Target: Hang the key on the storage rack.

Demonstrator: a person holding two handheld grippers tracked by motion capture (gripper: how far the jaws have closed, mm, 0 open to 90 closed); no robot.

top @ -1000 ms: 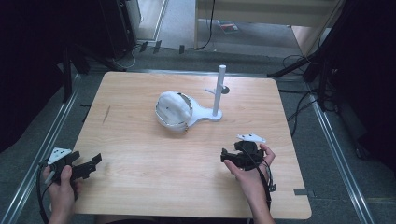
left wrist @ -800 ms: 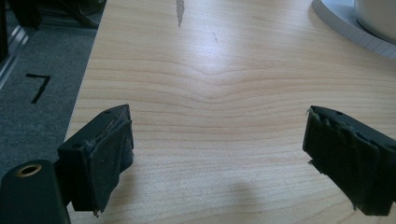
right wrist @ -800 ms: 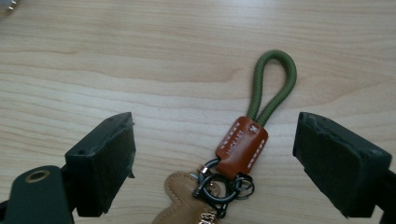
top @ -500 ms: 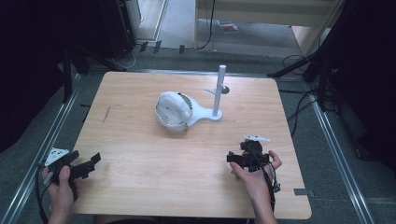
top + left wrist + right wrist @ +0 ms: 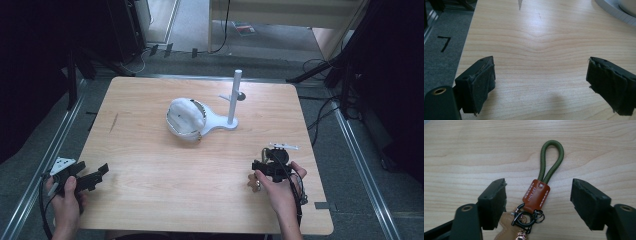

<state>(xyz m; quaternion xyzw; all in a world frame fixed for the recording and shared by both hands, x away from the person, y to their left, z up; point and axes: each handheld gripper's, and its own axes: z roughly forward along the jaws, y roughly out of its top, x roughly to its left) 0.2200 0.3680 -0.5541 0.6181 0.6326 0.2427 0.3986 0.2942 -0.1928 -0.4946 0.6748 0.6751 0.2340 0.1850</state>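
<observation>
In the high view, a light wooden desk (image 5: 150, 150) sits in the middle of the frame. Near its centre stands a white stand (image 5: 233, 100) with an upright post, and a white rounded object (image 5: 185, 117) lies against its base on the left. At lower left, the left hand-held gripper (image 5: 97, 176) rests at the desk's edge with its jaws apart and nothing between them. At lower right, the right hand-held gripper (image 5: 256, 167) is low over the desk, with a small tan keychain (image 5: 256, 184) just beneath it. In the left gripper view, the two black jaws stand wide apart at the lower corners over bare wood, released. In the right gripper view, the keychain (image 5: 536, 195) lies flat on the desk at centre: a green cord loop (image 5: 551, 161) points to the top, joined to a brown leather tab above metal rings (image 5: 529, 217). The jaws have just been closing; they flank the leather tab without touching it.
</observation>
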